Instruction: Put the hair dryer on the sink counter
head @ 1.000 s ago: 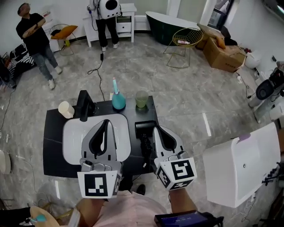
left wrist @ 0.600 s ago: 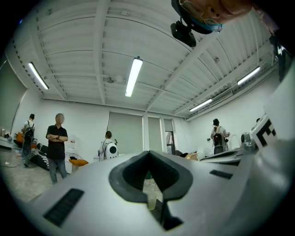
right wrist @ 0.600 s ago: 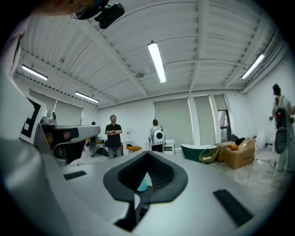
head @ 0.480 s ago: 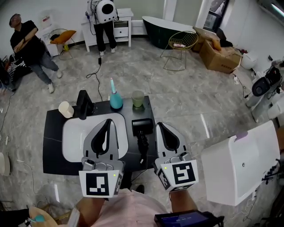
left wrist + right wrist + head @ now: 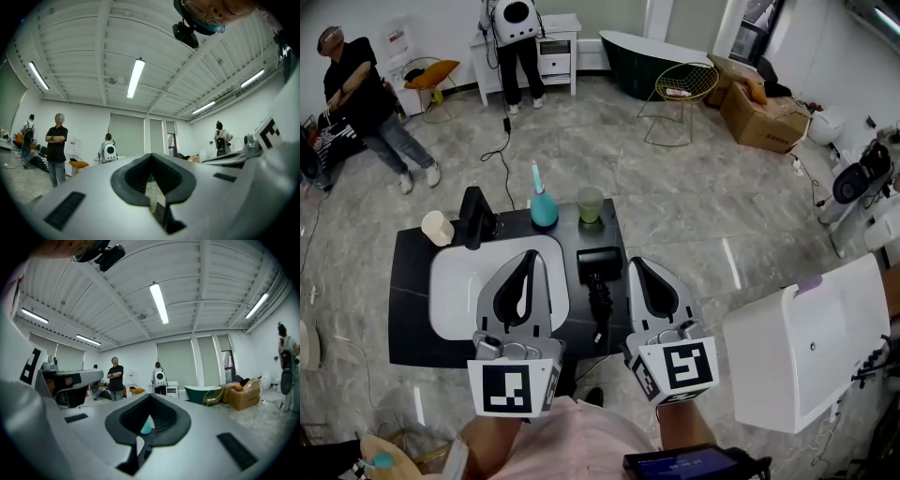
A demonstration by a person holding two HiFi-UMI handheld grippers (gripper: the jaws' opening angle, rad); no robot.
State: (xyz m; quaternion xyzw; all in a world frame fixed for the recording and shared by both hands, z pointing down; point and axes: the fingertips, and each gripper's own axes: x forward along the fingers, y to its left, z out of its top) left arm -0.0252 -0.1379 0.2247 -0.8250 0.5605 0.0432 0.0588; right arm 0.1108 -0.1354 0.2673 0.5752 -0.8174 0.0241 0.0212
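Observation:
The black hair dryer (image 5: 600, 262) lies on the black sink counter (image 5: 408, 309), just right of the white basin (image 5: 455, 295). Its handle and cord trail toward the front edge. My right gripper (image 5: 635, 265) hovers close beside the dryer's right side, shut and empty. My left gripper (image 5: 526, 256) hangs over the basin's right half, also shut with nothing in it. In the left gripper view the left gripper (image 5: 151, 155) shows its jaws meeting, and in the right gripper view the right gripper (image 5: 150, 396) shows the same.
A black faucet (image 5: 472, 217), a cream cup (image 5: 437, 228), a teal bottle (image 5: 544, 210) and a green cup (image 5: 590, 204) stand along the counter's back. A large white box (image 5: 806, 347) stands to the right. Two people (image 5: 356, 94) stand far back.
The head view shifted slightly. The right gripper stands a little further from the dryer's side than before. The dryer lies still and both grippers stay shut.

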